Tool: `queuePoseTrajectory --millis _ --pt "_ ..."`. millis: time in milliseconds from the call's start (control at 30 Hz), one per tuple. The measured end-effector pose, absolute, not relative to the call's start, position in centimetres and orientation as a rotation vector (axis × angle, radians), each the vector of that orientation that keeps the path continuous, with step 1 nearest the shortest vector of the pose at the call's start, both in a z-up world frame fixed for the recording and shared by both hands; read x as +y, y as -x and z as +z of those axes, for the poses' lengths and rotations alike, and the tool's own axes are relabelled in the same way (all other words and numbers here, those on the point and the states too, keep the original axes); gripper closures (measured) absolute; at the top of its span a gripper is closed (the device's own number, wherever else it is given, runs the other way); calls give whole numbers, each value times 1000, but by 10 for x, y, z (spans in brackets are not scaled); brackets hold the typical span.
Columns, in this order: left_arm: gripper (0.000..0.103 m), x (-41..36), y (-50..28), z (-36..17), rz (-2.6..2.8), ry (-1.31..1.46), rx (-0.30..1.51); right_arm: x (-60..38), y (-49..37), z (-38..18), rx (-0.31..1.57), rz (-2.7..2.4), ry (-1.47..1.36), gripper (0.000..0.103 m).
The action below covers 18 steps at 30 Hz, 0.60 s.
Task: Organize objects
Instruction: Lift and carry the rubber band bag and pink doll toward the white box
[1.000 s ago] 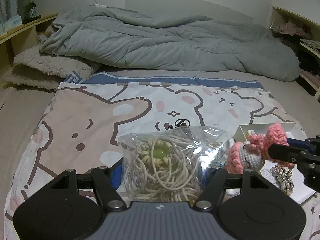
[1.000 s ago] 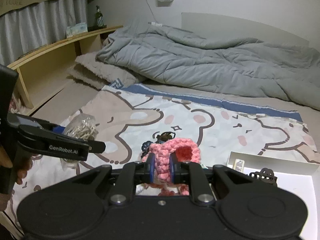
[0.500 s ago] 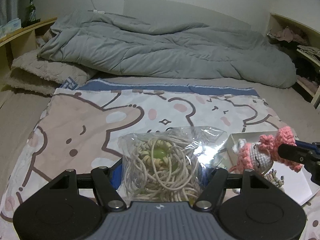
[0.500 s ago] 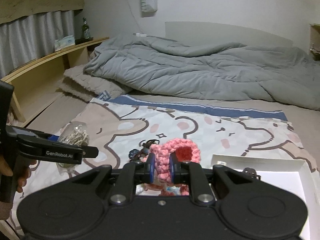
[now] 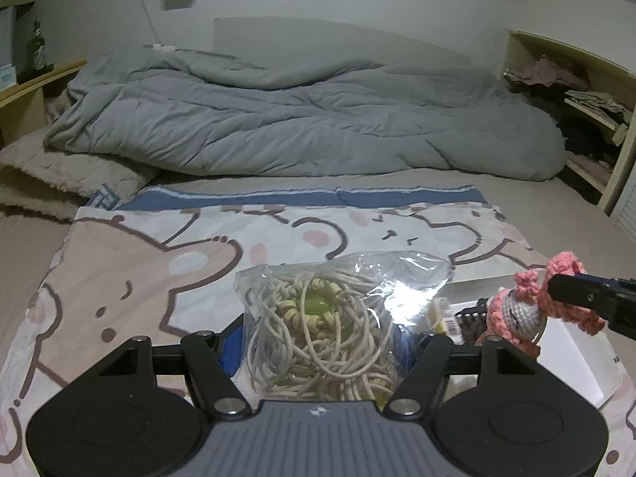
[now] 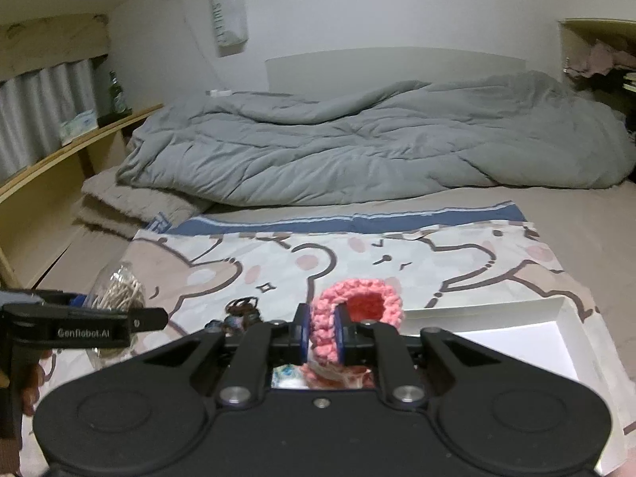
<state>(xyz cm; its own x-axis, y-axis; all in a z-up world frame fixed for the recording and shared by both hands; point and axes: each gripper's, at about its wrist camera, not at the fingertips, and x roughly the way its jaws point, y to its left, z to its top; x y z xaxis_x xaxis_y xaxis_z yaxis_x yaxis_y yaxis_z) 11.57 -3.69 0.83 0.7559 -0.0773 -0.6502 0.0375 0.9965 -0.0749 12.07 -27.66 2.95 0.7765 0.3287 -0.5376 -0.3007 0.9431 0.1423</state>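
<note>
My left gripper [image 5: 322, 342] is shut on a clear plastic bag of beige cord and beads [image 5: 330, 318], held above the bed; it also shows in the right wrist view [image 6: 119, 290]. My right gripper [image 6: 321, 332] is shut on a pink crochet doll [image 6: 353, 310], which hangs from its fingers in the left wrist view [image 5: 532, 310]. A white open box [image 6: 516, 342] lies on the bed at the right, just beyond and below the doll. Its left end holds small dark items [image 5: 469, 314].
A cartoon-print cloth [image 5: 159, 262] covers the near bed. Dark hair ties [image 6: 238, 310] lie on it left of the box. A grey duvet [image 5: 302, 119] is bunched at the back. Wooden shelves stand at the left [image 6: 59, 159] and right [image 5: 576, 79].
Both grippers have risen and tilted up, so more wall shows. The doll has moved right toward the box, and the bag has come closer to the box's left end.
</note>
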Motion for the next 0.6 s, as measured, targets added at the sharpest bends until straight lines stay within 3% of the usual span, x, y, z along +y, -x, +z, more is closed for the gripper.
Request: queuePoseTrajectory --millis 600 --pt "34 -112 -163 33 -207 1 689 -352 -160 42 555 214 -127 91"
